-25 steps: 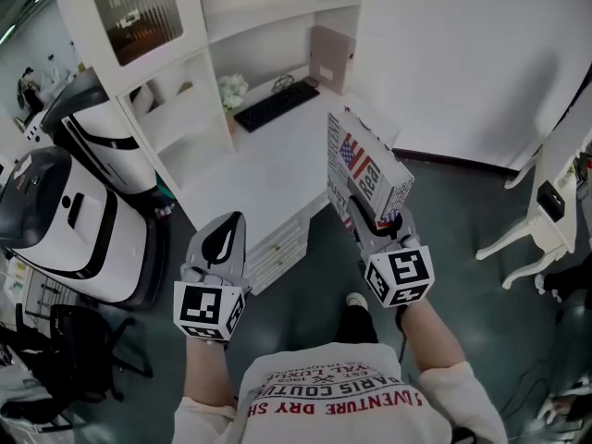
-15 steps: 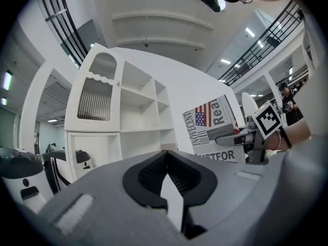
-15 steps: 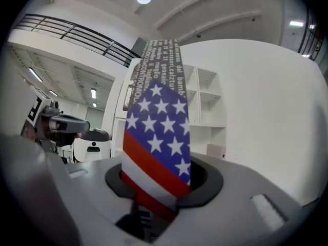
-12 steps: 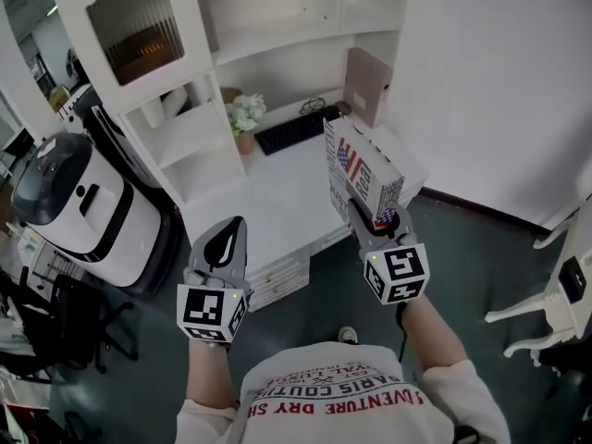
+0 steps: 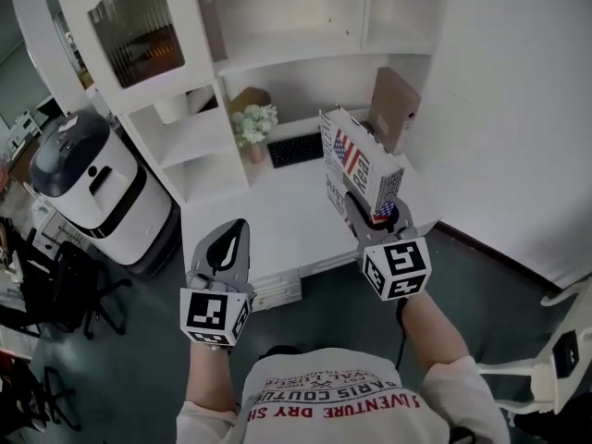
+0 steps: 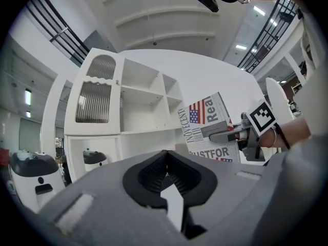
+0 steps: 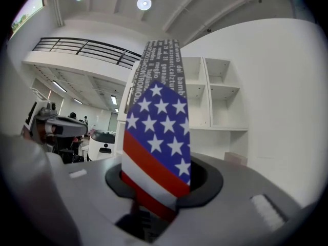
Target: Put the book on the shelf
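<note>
Right gripper [image 5: 363, 213]: fingers clamped on the lower end of the book [image 5: 356, 160], held upright above the bench [image 5: 250, 220], before the shelf [image 5: 277, 58] | Left gripper [image 5: 225, 236]: fingers pressed together, nothing held.

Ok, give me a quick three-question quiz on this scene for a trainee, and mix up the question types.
1. True or false: the left gripper is holding the book.
2. Multiple choice: what lies on the desk next to the flowers? A) keyboard B) laptop C) mug
3. Short answer: is the book on the shelf yet?

Key: 1 false, the right gripper grips it and the left gripper's fingers are empty. 2 A. 3 no, it is held upright in the air above the desk.
</note>
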